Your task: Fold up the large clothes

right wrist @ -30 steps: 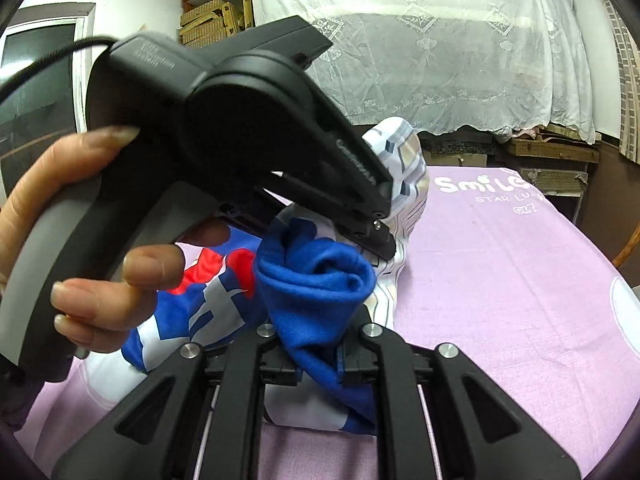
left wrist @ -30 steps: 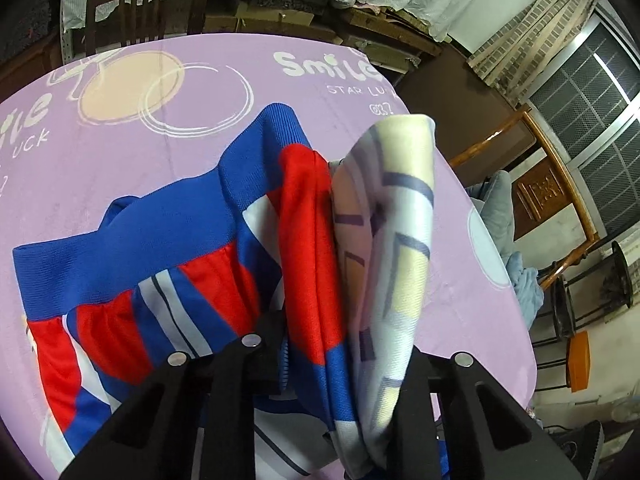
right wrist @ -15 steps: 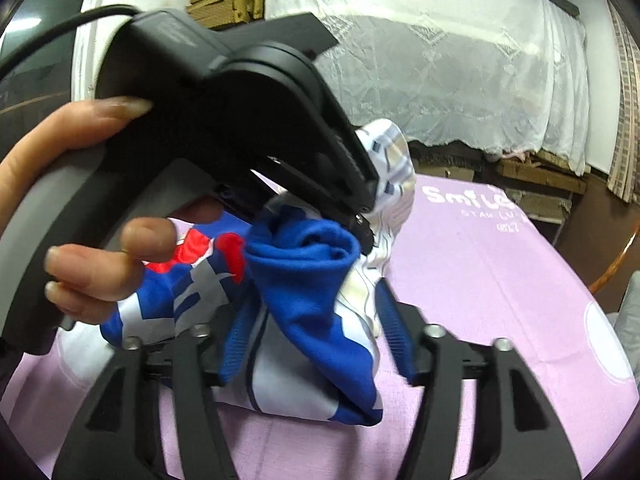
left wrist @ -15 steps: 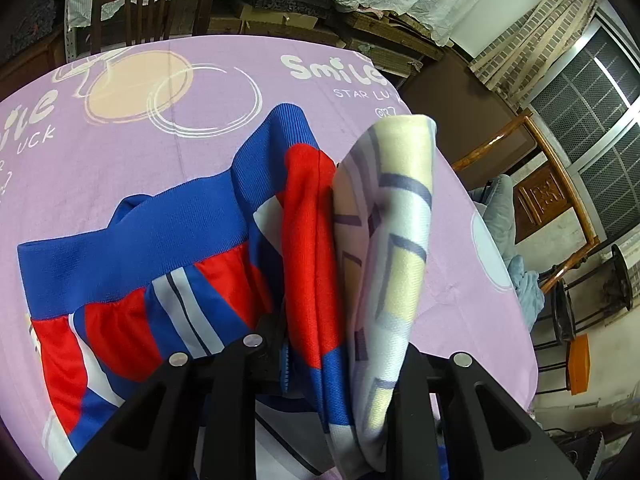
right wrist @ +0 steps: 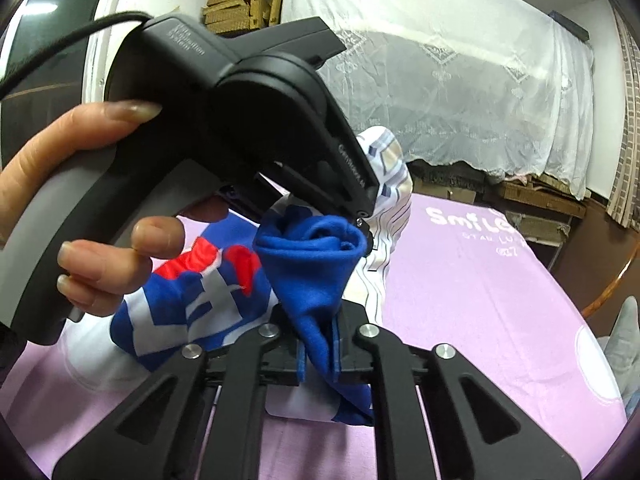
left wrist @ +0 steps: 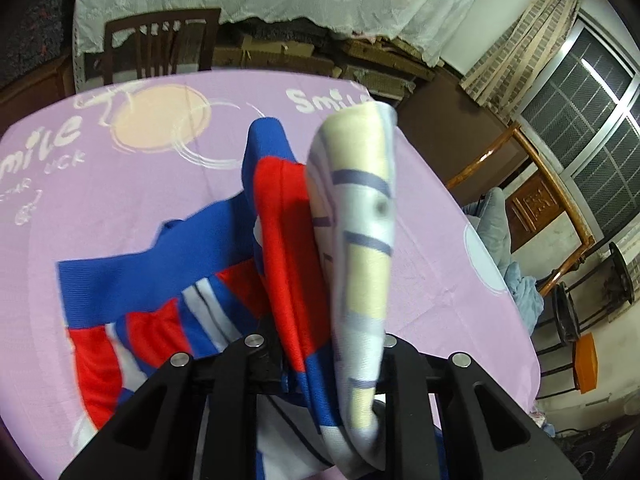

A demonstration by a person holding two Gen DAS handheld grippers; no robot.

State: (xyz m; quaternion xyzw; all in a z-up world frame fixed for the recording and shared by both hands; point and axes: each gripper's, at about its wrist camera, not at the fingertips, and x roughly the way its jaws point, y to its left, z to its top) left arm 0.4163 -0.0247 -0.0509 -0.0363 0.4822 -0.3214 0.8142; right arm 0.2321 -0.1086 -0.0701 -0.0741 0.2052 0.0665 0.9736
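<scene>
A blue, red and white jersey (left wrist: 168,264) lies partly on the purple table cover (left wrist: 120,200). My left gripper (left wrist: 320,360) is shut on a bunched fold of the jersey and lifts its red and pale inner side upright (left wrist: 360,240). My right gripper (right wrist: 320,344) is shut on the jersey's blue hem (right wrist: 316,256). In the right wrist view the left gripper's black body (right wrist: 240,120) and the hand holding it sit just above and left of that hem. The rest of the jersey (right wrist: 192,304) hangs below them.
A wooden chair (left wrist: 160,48) stands behind the table's far edge. Cardboard boxes (left wrist: 280,56) and a white lace sheet (right wrist: 460,92) are at the back. A wooden chair frame (left wrist: 532,184) with grey-blue clothes (left wrist: 504,240) stands right of the table.
The right gripper's jaws opened wide half a second ago and are shut on the blue hem again. The left gripper has raised the fold slightly and stays shut.
</scene>
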